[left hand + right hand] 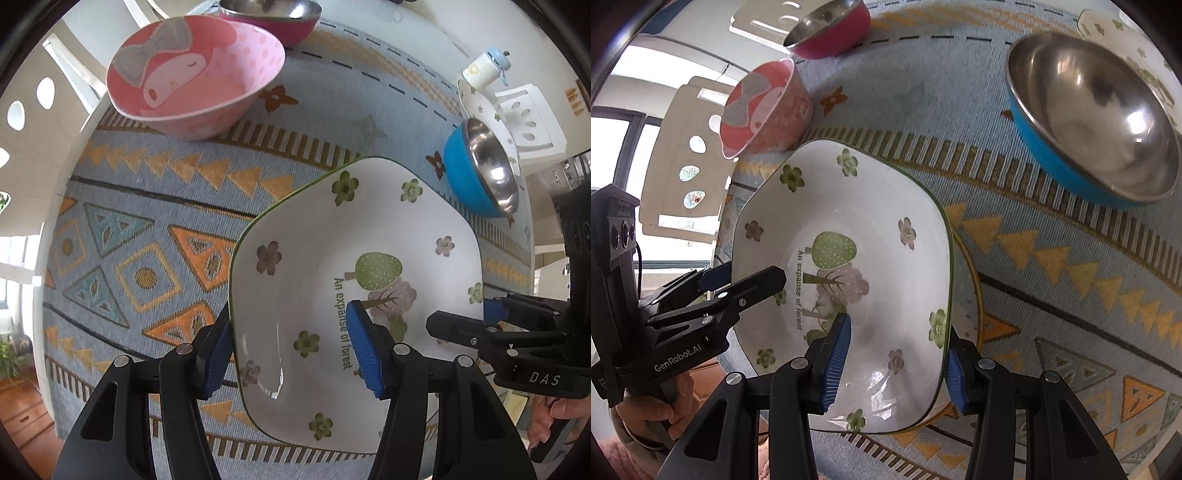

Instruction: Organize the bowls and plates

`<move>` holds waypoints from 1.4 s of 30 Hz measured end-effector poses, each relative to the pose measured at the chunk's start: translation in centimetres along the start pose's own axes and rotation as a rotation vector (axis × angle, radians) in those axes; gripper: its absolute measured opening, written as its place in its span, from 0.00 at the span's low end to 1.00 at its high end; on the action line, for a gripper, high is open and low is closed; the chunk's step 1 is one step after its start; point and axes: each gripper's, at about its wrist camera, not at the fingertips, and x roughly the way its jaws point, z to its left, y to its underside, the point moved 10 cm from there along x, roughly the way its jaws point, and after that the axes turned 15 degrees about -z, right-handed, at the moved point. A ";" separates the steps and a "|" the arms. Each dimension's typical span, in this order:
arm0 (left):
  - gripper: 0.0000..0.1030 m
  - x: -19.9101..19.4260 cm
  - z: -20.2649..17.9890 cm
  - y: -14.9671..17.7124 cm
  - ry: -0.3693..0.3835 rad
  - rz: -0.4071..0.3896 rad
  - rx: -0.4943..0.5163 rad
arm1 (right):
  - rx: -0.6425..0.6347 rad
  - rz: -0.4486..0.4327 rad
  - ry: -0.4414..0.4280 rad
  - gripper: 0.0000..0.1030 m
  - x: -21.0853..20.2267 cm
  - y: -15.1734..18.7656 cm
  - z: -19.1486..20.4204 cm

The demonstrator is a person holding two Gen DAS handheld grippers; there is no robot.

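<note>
Left wrist: both grippers (291, 347) steeply downward

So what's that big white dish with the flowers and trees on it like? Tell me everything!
The flowered dish is white, glossy like ceramic, squarish with rounded corners and a thin green rim. Inside are painted flowers, trees and the words "An expanse of forest". It is empty. The left gripper and right gripper each straddle its rim on opposite sides, above the patterned tablecloth.

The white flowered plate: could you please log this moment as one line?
white flowered plate | left gripper on one rim, right gripper on opposite | blue bowl beside
</note>
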 end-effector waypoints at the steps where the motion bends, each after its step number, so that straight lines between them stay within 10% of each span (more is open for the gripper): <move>1: 0.53 0.0 -0.2 0.1 -0.005 -0.006 0.008 | 0.004 0.006 0.003 0.44 0.1 0.2 -0.1; 42: 0.53 0.4 -0.7 -0.3 -0.039 -0.006 0.125 | 0.061 0.011 0.080 0.45 0.1 2.4 -0.7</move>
